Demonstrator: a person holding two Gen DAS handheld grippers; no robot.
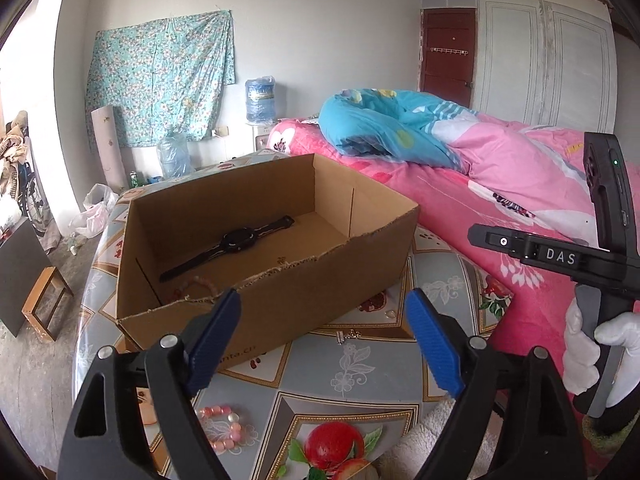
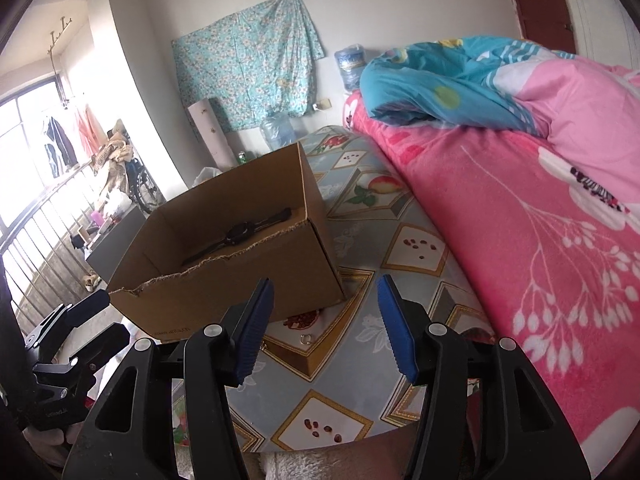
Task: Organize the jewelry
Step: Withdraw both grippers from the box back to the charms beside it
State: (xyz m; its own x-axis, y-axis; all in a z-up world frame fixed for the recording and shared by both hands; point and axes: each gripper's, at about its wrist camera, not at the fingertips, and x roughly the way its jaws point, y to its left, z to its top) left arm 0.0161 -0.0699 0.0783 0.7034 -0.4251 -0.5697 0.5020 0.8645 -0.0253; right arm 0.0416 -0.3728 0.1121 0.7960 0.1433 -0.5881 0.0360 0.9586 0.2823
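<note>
My job is to put the jewelry into the cardboard box on the table with the flowery cloth. A black watch already lies flat on the box floor, and a string of pale beads sits in the box's near corner, half hidden by the torn front wall. Three things are not yet in the box. A pink bead bracelet lies on the cloth close under my left gripper, a bit to its left. A small silver piece lies just in front of the box, between my left gripper's blue pads and a little past them. A small ring lies on the cloth near the box's corner, between the blue pads of my right gripper and slightly ahead. Both of my grippers are spread apart with nothing in them, the left one wider. I think the next step is picking up one of these little things. To do it well, I should come down slowly, get one pad on each side, touch the cloth softly, then squeeze gently. The ring is thin and flat, so it could slip away. My white-gloved hand holds the right gripper's handle beside the pink bed.
</note>
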